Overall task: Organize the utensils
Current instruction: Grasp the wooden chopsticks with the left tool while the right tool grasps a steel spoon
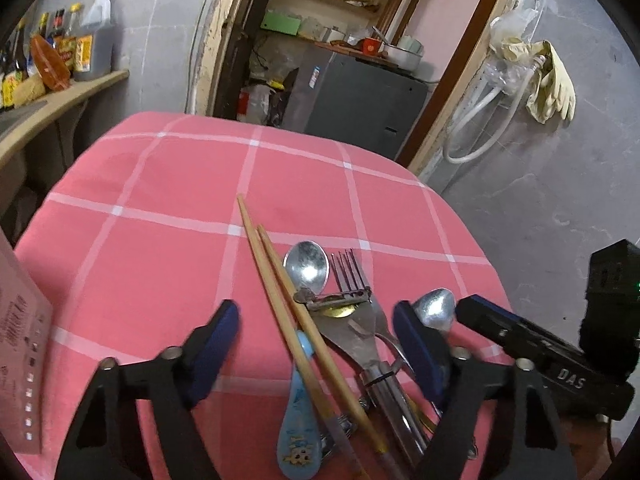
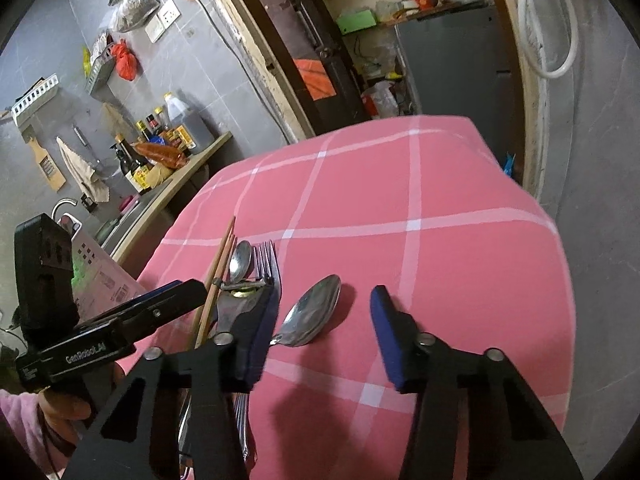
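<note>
Because the utensils lie heaped together near the front edge of the pink checked surface [image 1: 168, 184], both grippers come at them from opposite flanks: the left gripper [image 1: 316, 344] straddles the chopsticks [image 1: 276, 280], fork [image 1: 352, 276] and blue-handled spoon [image 1: 298, 428], jaws open, nothing pinched; the right gripper [image 2: 324, 332] brackets the lone steel spoon [image 2: 314, 312], jaws apart, likely singling it out first

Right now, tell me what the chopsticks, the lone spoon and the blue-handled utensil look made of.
Chopsticks: likely bamboo or wood, matte tan with no shine.
Lone spoon: metal, probably stainless steel; polished bowl shows bright reflections.
Blue-handled utensil: handle looks like glossy plastic with a printed cartoon; its working end is hidden.
</note>
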Tool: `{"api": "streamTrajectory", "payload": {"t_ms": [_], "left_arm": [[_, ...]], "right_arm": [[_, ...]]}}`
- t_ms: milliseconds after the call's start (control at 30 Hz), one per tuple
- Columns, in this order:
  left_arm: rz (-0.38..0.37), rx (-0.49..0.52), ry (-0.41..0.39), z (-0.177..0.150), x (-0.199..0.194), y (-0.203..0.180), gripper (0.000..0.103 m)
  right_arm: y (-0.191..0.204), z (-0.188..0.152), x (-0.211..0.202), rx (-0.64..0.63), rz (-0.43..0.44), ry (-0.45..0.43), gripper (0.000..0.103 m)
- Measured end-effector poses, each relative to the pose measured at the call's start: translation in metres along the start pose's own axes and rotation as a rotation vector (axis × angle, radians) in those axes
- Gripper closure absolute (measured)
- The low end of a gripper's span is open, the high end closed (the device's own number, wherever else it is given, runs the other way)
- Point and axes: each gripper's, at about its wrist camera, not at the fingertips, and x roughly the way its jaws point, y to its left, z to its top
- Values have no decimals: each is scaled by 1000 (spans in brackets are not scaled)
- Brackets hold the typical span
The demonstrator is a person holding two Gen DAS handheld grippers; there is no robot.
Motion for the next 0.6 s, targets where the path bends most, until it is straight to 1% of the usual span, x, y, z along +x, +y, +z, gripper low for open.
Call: {"api": "streamTrajectory", "payload": {"t_ms": [67, 133, 233, 300, 367, 467, 500, 600], "left_arm": [[-15, -21, 21, 1, 4, 3, 40], [-28, -50, 55, 1, 11, 7, 52], [-36, -73, 92, -2, 20, 10, 65], [-43, -82, 88, -3, 20, 12, 67], [-53, -94, 94, -3, 22, 13, 71], [-55, -106, 101, -3, 23, 16, 79], [-57, -112, 108, -3, 24, 17, 85], [-68, -123, 123, -1, 25, 19, 86]], "right_arm": [[-1, 0, 2, 4, 6, 6, 69], [-1, -1, 6, 7, 8, 17, 76], [-1, 0, 10, 0, 17, 35, 78], [1, 0, 13, -6, 24, 46, 78], [0, -1, 16, -6, 31, 59, 78], [-2, -1, 18, 2, 43, 69, 81], [-3, -1, 19, 7, 46, 74, 84], [-6, -1, 23, 19, 61, 96, 85]]}}
